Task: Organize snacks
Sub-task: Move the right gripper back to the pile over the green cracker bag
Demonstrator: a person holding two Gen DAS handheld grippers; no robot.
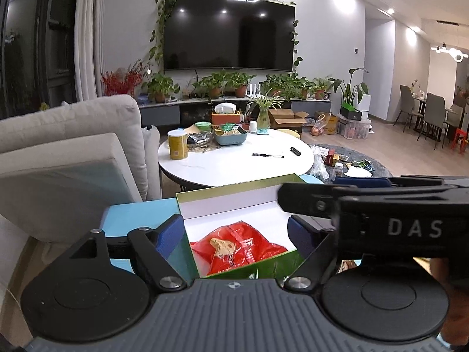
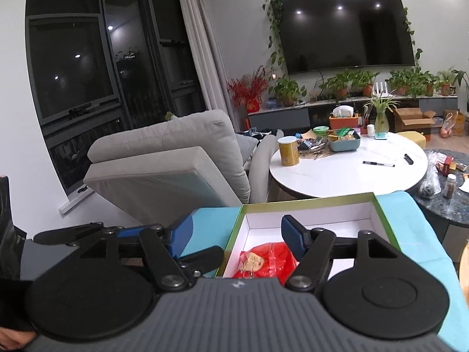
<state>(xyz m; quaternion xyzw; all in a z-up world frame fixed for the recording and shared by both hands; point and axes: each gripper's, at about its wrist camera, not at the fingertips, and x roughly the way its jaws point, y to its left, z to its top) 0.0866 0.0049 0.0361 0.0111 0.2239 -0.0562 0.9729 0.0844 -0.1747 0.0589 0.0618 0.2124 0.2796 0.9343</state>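
Both claws hung wide and empty — left claw [image 1: 236,230], right claw [image 2: 236,234] — over the open box [image 2: 384,205] holding the red snack packet [image 2: 263,261]; best fetch further snacks next, I'd judge.

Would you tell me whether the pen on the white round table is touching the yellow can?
Apart. The left wrist view shows the pen lying well to the right of the yellow can, with bare white table between them.

Left gripper [image 1: 236,230] and right gripper [image 2: 236,233] both hold their fingers spread wide.
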